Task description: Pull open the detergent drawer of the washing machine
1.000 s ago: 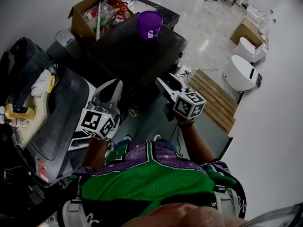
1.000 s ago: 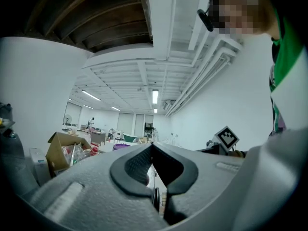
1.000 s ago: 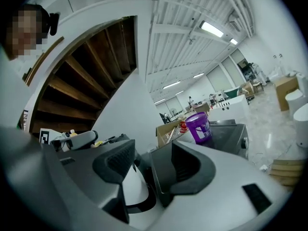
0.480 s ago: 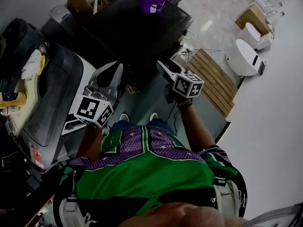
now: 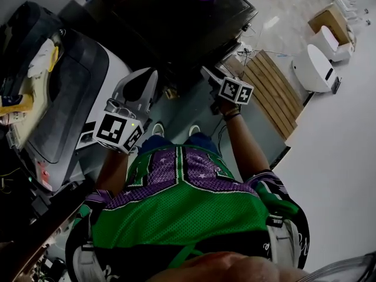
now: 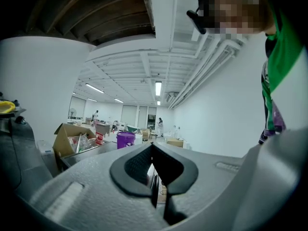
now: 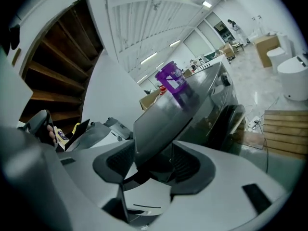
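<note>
**Standing before the washing machine, grippers raised**

Pale floor and white walls are making up the open room we are standing in. Straight ahead of us, the dark washing machine is filling the top middle of the head view. We are not making out its detergent drawer in any view, so we cannot tell whether it is open or closed. To our left, a grey machine with a dark glass lid is sitting beside it. To our right, a wooden pallet is lying on the floor, with a white rounded unit beyond it. We are looking down over our green and purple jersey.

We are holding the left gripper up near the corner of the grey machine, touching nothing. In the left gripper view its jaws are meeting at the tips, with nothing between them. We are holding the right gripper just in front of the washing machine, with its jaws standing wide apart. In the right gripper view they are framing the machine's dark body without touching it.

A purple bucket is standing on top of the washing machine.
</note>
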The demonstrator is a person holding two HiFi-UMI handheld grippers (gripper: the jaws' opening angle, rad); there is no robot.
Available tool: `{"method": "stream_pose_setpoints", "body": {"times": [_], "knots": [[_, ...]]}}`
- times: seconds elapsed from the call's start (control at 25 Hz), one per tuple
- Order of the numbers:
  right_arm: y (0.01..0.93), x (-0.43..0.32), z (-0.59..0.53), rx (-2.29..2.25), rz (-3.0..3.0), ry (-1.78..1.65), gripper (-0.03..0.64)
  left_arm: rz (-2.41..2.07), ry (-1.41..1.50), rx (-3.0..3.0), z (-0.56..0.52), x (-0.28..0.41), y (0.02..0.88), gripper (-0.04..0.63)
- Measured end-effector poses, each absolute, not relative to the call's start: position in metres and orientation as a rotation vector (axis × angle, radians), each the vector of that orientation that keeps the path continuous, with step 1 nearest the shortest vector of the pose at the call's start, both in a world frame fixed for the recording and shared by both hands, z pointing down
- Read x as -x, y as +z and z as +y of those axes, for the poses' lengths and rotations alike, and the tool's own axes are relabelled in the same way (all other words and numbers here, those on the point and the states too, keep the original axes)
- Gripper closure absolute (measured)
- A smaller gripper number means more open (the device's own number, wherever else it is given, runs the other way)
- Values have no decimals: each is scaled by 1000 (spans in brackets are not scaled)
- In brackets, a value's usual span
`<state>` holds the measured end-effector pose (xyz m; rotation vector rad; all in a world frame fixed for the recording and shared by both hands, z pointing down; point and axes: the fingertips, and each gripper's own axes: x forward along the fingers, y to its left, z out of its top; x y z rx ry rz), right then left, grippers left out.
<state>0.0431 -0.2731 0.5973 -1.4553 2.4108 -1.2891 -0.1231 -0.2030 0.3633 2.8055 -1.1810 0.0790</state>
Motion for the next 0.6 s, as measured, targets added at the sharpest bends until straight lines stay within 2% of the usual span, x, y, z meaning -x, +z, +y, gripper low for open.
{"method": "stream_pose_setpoints", "body": {"times": [0.6], "knots": [[696,-20,-285,1272,2328,-1528,393,-1252,219,-2764,-193,137,380,581]]}}
